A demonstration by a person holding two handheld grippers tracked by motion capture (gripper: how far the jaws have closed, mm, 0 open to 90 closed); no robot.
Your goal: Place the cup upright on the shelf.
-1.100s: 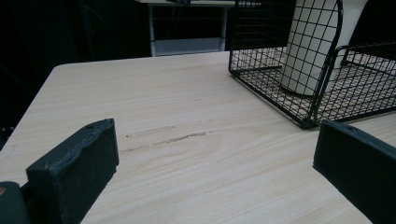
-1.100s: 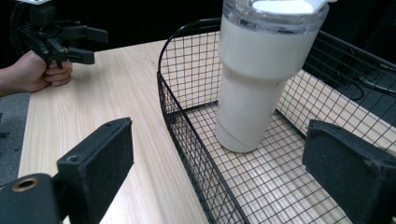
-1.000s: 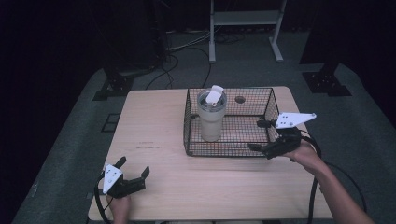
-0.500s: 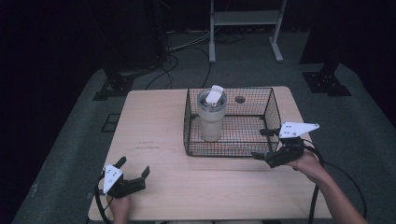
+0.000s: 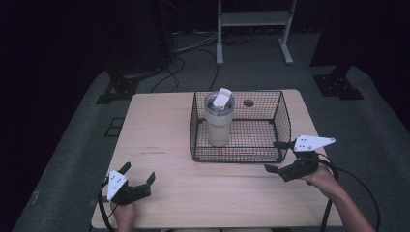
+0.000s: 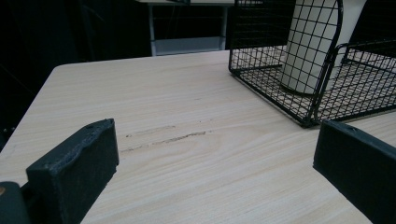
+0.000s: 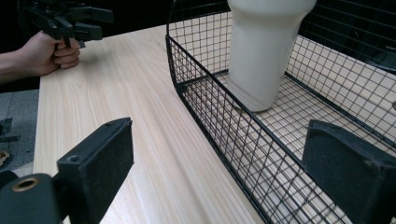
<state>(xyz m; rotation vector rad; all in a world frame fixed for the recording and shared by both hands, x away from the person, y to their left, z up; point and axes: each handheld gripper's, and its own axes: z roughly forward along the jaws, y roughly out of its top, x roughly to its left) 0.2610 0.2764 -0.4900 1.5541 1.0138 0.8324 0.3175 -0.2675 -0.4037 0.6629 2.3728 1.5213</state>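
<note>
Tumbler: a cream tumbler [image 5: 218,124] with a flip-up lid is stood upright on the floor of the wire basket [image 5: 282,116], in its left half, apart from the mesh walls; its position suggests it has been set down there for containment.
Basket: placed on the far middle of the tabletop [image 5: 159,125], open at the top, so that access from above is allowed.
Right tool: the right tool [image 5: 278,157] is held just outside the basket's near right corner, jaws spread wide and nothing gripped; in the right gripper view the basket wall is seen between the jaws, with the tumbler beyond. It is judged to be clear of the tumbler, no contact being made.
Left tool: the left tool [image 5: 139,173] is rested at the near left edge of the tabletop, well apart from the basket, jaws wide and empty; it is judged to be parked out of the way.
Hazard: none noted beyond the tall tumbler being liable to tip if the basket is knocked.
</note>
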